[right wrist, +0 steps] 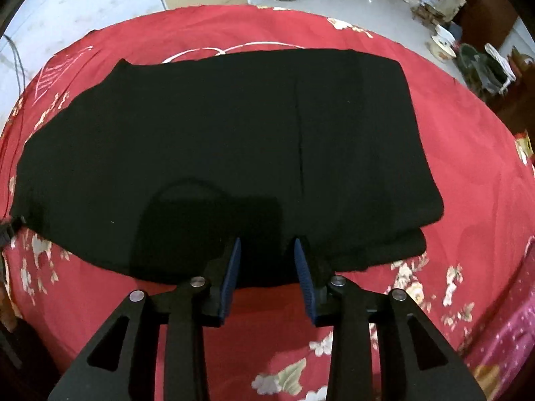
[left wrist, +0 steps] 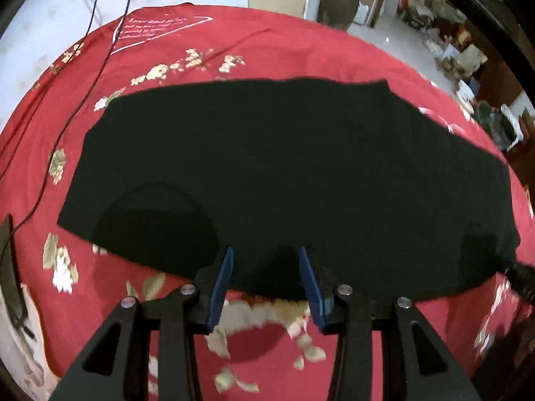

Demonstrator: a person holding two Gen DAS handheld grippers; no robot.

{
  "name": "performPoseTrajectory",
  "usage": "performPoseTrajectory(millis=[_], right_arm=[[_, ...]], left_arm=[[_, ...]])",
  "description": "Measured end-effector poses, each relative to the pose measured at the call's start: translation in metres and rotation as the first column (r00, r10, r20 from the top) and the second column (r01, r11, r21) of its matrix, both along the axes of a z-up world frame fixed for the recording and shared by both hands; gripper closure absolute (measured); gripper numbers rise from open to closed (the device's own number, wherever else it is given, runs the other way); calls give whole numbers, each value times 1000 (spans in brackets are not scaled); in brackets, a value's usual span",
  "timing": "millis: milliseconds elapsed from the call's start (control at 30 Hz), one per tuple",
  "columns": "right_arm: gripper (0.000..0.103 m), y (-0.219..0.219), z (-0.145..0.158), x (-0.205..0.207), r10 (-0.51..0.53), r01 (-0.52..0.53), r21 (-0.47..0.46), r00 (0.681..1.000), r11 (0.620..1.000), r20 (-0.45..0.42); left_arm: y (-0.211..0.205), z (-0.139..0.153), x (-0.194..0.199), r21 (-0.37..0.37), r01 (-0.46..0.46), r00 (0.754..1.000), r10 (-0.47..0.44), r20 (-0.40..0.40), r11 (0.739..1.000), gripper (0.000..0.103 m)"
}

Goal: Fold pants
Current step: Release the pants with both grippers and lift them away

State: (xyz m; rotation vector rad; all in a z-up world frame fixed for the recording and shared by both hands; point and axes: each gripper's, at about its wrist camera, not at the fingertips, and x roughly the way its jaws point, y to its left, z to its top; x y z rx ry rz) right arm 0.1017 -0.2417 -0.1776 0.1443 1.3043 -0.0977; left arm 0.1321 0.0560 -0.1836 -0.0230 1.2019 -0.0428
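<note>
Pants, black cloth (right wrist: 217, 140), lie folded near red floral bedspread's (right wrist: 468, 153) front edge; my left gripper (left wrist: 265, 257) & right gripper (right wrist: 267, 250) hover w/ jaws apart, empty, ready for next fold.

White printed lines are showing inside a triangular outline on the red floral cloth (left wrist: 160, 30); the first appears to be reading "Love and…", the remainder blurring beyond legibility.
</note>
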Motion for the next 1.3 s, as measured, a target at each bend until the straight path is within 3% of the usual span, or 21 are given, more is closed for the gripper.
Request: performPoseTrajectory(millis=[100, 167, 233, 533, 800, 1300], right_arm=[[67, 4, -3, -8, 20, -20, 22, 1000, 1000, -10], [66, 1, -13, -10, 2, 0, 34, 998, 999, -55], [66, 1, 6, -11, 1, -1, 42, 1000, 999, -7], [66, 16, 87, -51, 91, -99, 38, 981, 994, 173], [66, 40, 126, -81, 142, -170, 86, 954, 982, 264], [64, 53, 168, -104, 228, -280, 100, 907, 955, 354]], left_arm=[[-2, 6, -9, 1, -11, 1000, 10, 28, 1000, 58], [-4, -6, -9, 19, -13, 999, 14, -46, 1000, 58], [-4, -5, -14, 8, -40, 997, 40, -73, 999, 58], [-15, 77, -68, -27, -50, 994, 52, 99, 998, 58], [-25, 137, -112, -19, 16, 976, -12, 219, 1000, 58], [-25, 181, -138, -9, 19, 951, -15, 308, 1000, 58]])
